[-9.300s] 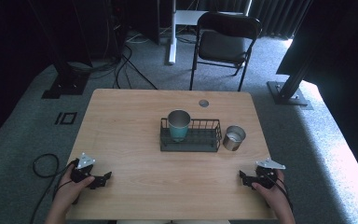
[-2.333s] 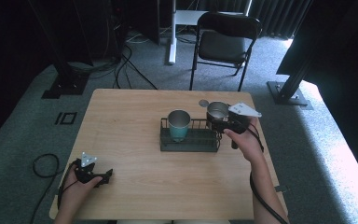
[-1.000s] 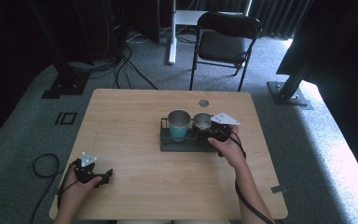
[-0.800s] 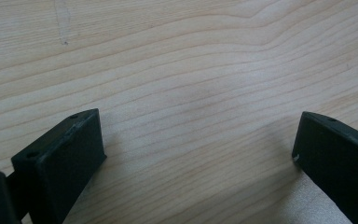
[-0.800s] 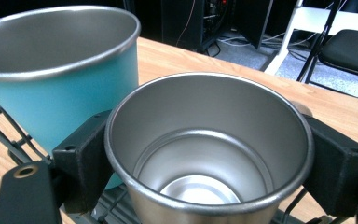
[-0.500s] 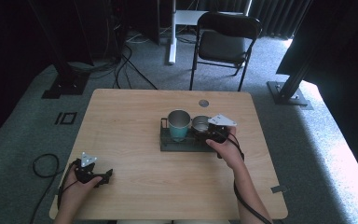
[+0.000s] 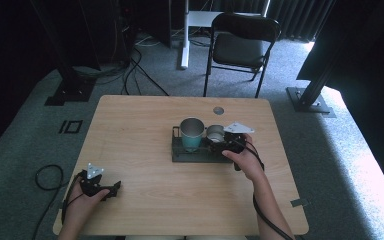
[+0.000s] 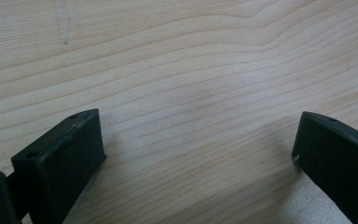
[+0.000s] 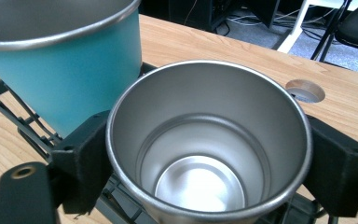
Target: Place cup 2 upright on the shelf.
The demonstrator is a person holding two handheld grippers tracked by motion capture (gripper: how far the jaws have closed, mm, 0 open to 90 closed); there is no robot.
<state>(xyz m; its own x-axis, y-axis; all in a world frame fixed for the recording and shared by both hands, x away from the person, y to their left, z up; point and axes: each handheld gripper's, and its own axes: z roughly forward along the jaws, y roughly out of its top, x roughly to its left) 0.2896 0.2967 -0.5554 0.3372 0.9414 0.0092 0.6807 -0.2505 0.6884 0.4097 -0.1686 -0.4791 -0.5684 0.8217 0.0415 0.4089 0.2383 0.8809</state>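
A wooden table [image 7: 145, 130] is seen from above, with a person's forearms entering from its near edge. Near the near left corner, the left gripper [image 7: 111, 190] rests on the bare wood; the left gripper view shows its two black jaws spread wide apart with only wood grain between them, holding nothing.

At the middle of the table stands a black wire rack [image 7: 190, 156]. In its left part sits a teal cup [image 7: 192, 134], upright, with a steel rim. Just to its right is a steel cup [image 7: 215, 133], also upright, over the rack's right part. The right gripper [image 7: 216, 144] reaches in from the right and meets this cup.

The right gripper view gives what the high view cannot: the jaws press against both sides of the steel cup [image 9: 209, 144], gripping it just below the rim, and its inside is empty and shiny. The teal cup [image 9: 70, 60] stands just beside it; whether they touch is unclear. A round hole [image 7: 218, 110] lies near the table's far edge.
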